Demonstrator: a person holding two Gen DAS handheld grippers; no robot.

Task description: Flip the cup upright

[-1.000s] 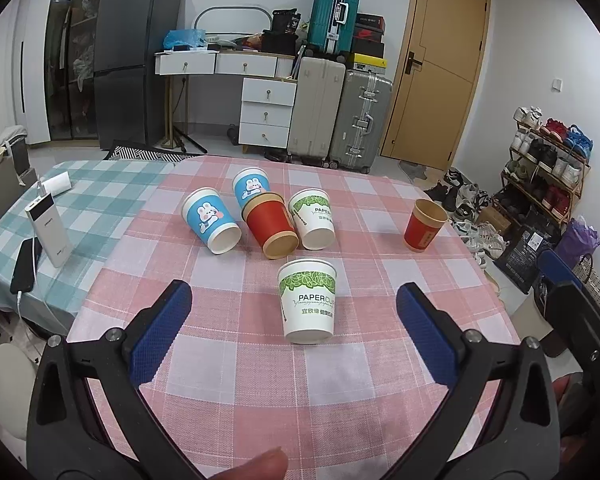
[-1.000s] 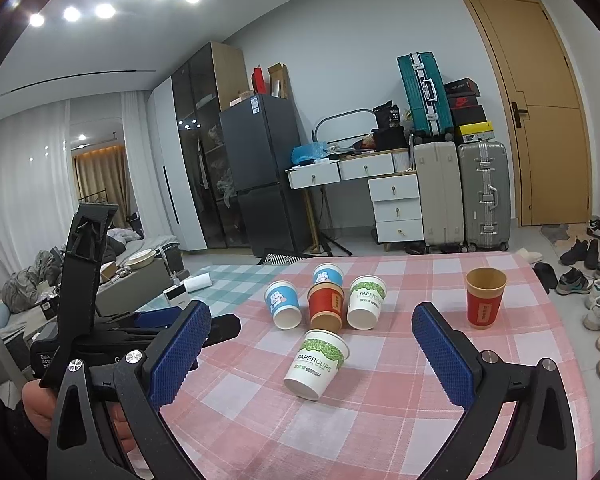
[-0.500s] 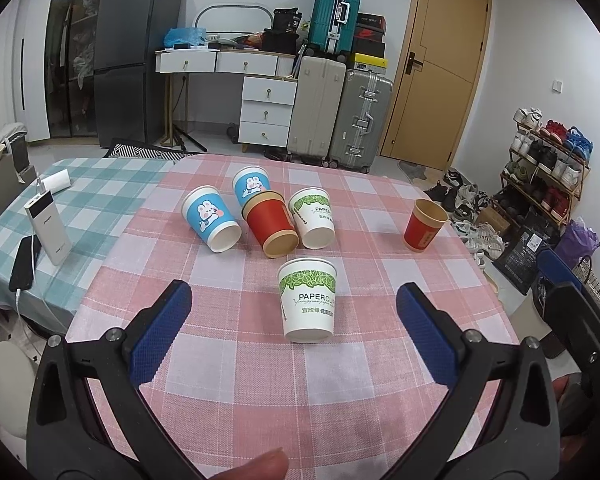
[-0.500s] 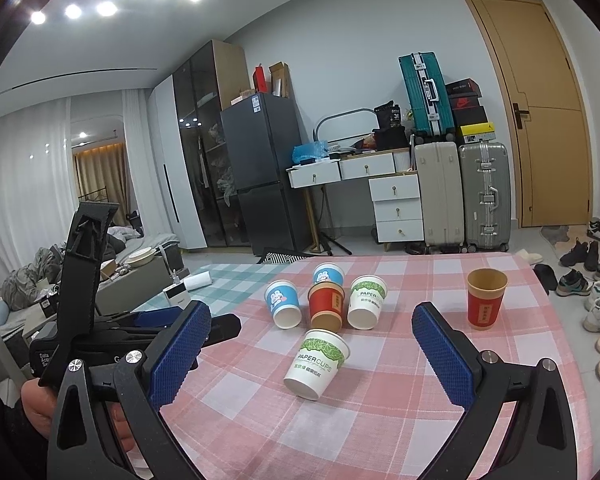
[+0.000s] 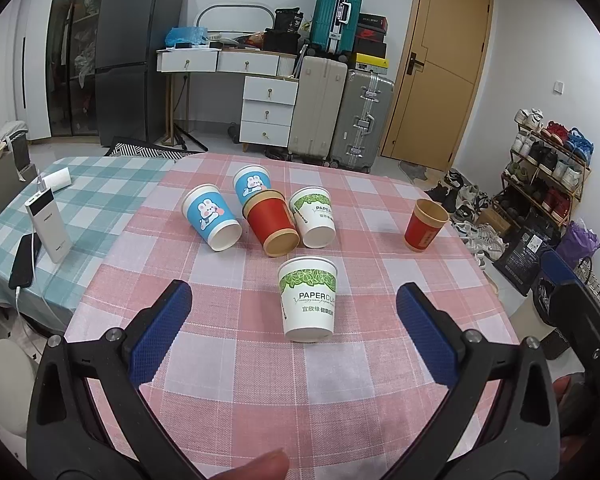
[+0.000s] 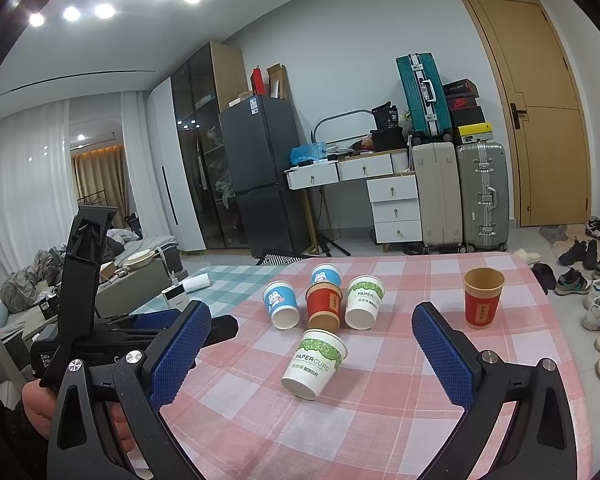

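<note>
A white and green paper cup (image 5: 308, 300) (image 6: 315, 362) lies on its side on the pink checked tablecloth (image 5: 220, 360), base toward me. Behind it lie two blue rabbit cups (image 5: 212, 216) (image 5: 252, 184), a red cup (image 5: 272, 220) and another white and green cup (image 5: 314, 216), all on their sides with their mouths toward me. A second red cup (image 5: 426, 230) (image 6: 482, 300) stands upright at the right. My left gripper (image 5: 294, 296) is open and held short of the near cup. My right gripper (image 6: 312, 312) is also open, above the table and back from the cups.
A teal checked cloth (image 5: 100, 184) covers the table's left part, with a white power bank (image 5: 48, 228) and a black phone (image 5: 24, 260) on it. Suitcases, drawers and a fridge stand behind the table. A shoe rack (image 5: 548, 168) is at the right.
</note>
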